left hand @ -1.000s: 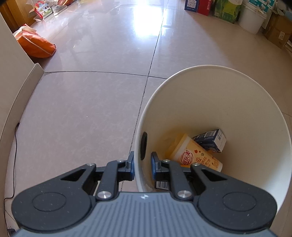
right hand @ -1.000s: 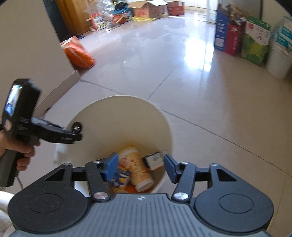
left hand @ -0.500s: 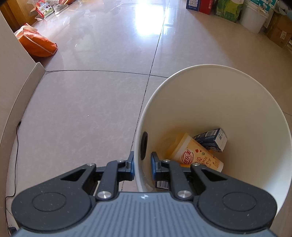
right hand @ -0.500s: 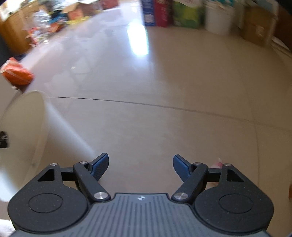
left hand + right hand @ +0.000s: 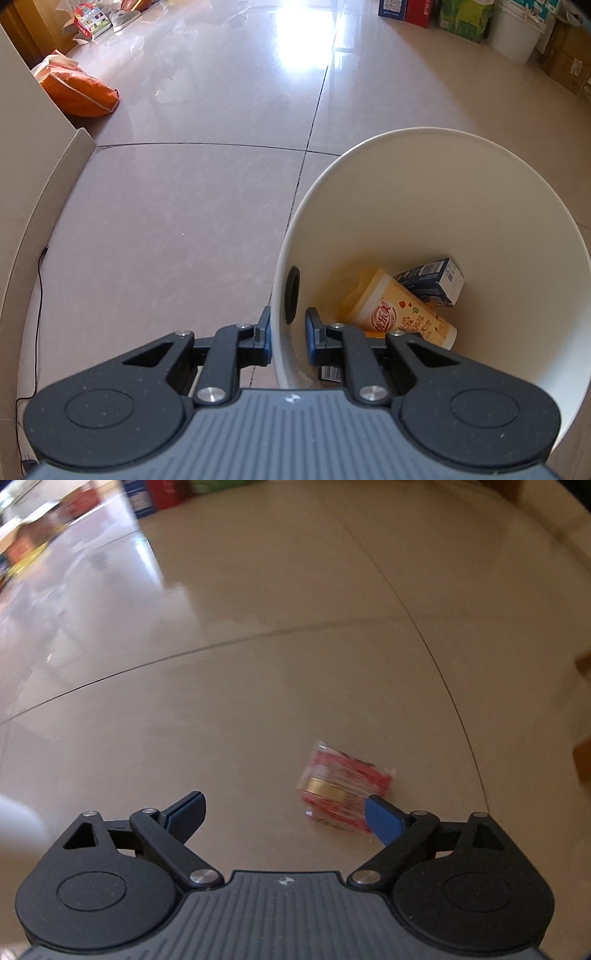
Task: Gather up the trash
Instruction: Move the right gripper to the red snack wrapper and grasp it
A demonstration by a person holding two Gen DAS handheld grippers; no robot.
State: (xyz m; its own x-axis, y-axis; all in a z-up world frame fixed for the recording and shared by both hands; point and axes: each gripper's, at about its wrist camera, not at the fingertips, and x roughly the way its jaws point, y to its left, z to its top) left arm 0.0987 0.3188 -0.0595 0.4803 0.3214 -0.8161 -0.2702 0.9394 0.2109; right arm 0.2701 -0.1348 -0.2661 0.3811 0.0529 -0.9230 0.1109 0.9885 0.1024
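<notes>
My left gripper (image 5: 287, 334) is shut on the near rim of a white bin (image 5: 424, 155), one pad outside the wall and one inside. The bin holds a yellow paper cup (image 5: 399, 314) and a dark blue carton (image 5: 432, 282). In the right wrist view a red and clear plastic wrapper (image 5: 343, 786) with a gold band lies on the beige floor tiles. My right gripper (image 5: 284, 812) hovers over the floor just left of the wrapper, its jaws opening wide with nothing between them. Its right fingertip (image 5: 380, 812) overlaps the wrapper's lower right edge in the picture.
An orange bag (image 5: 79, 90) lies by the cream wall at the left. Boxes (image 5: 465, 14) and a white bucket (image 5: 513, 33) line the far right wall. A black cable (image 5: 38, 280) runs along the left skirting. A white blur (image 5: 14, 823) shows at the right wrist view's left edge.
My right gripper swung away from above the bin to the floor on the right, dropped lower and opened wider. The wrapper came into view. The left gripper kept still on the bin.
</notes>
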